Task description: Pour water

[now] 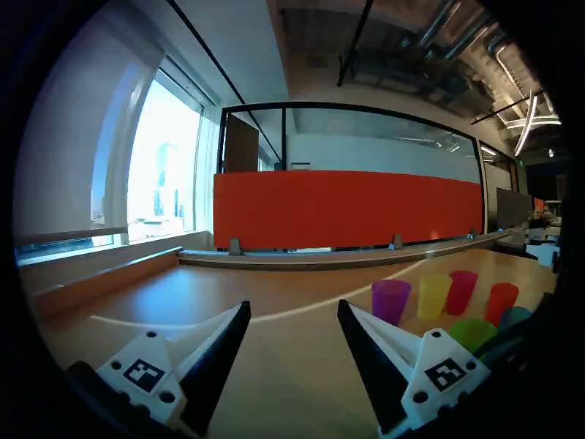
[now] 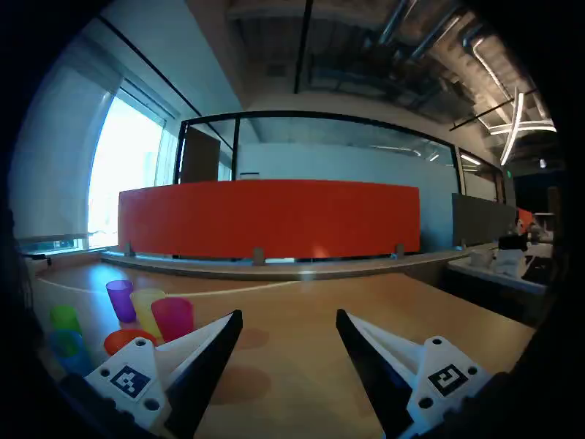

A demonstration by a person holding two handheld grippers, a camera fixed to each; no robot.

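cups [image 1: 390, 300], six it seems, crowd the table [image 1: 183, 293]; left claw [image 1: 293, 305] and right claw [image 2: 289, 313] both gape empty.

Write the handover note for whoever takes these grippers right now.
The left gripper is open and empty above the table; the right gripper too.
Clustered between them, untouched: purple cup, yellow cup, pink cup, orange cup, green cup, blue cup.
Done: nothing yet. Left: grasp a cup and pour; whether any holds water cannot be told.

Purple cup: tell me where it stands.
In the left gripper view the purple cup stands on the table, right of centre, just left of the yellow cup.
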